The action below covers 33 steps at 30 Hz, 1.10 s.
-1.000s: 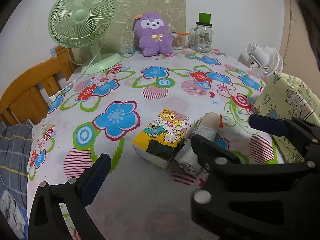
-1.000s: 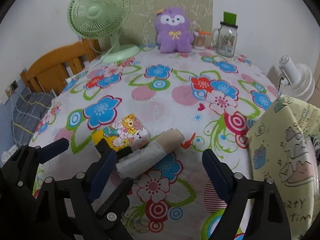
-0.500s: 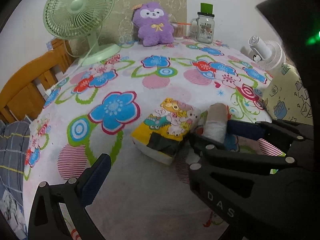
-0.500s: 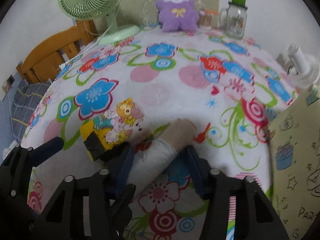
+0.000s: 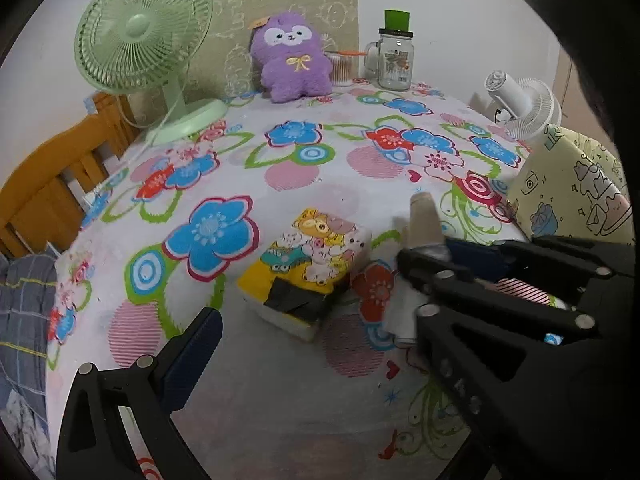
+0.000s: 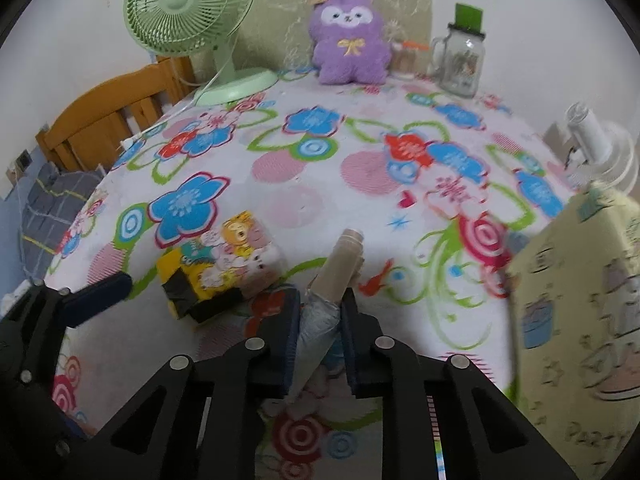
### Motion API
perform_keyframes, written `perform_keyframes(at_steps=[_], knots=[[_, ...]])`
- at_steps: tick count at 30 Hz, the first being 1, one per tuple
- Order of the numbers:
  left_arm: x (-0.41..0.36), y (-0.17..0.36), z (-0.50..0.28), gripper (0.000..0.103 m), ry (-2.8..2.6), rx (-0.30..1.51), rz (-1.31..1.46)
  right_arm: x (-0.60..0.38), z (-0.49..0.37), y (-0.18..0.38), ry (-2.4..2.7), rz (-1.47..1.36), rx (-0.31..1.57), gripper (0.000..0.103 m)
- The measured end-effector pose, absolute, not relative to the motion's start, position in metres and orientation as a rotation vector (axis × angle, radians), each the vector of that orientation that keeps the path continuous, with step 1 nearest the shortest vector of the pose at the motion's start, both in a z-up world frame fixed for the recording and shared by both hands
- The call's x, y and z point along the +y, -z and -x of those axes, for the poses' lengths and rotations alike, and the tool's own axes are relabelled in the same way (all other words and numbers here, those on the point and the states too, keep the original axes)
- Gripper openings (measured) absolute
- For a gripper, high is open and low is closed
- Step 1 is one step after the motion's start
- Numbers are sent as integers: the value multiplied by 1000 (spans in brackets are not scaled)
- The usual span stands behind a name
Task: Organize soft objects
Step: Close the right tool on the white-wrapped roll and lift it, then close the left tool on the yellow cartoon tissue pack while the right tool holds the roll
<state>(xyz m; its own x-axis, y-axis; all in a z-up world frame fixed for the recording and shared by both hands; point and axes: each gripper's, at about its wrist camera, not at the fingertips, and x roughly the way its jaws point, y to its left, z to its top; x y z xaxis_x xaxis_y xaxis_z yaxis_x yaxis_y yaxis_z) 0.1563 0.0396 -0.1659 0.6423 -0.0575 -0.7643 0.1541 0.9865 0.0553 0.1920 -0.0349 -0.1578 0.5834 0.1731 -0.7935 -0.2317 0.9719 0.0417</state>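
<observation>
r gripper (image 6: 320, 332) clamped on the rolled sock bundle (image 6: 340, 268), tan end pointing away, roll tilted up off the floral tablecloth (image 6: 304, 204). l gripper (image 5: 304, 320) spread wide, holding nothing, near front table edge. cartoon tissue pack (image 5: 308, 264) lies just left of the roll, apart from it. purple plush (image 6: 350, 40) sits upright at back betw green fan (image 6: 188, 4) & glass jar (image 6: 460, 60). yellow fabric bin (image 6: 580, 320) at right.
</observation>
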Motion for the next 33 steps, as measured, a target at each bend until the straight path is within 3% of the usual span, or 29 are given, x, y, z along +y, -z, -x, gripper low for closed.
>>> perform_keyframes(at_steps=[2, 33], knots=[[38, 163, -157, 103, 121, 862, -118, -41, -191, 156, -239, 58, 914, 17], [19, 166, -198, 103, 89, 869, -168, -74, -208, 149, -208, -4, 885, 16]])
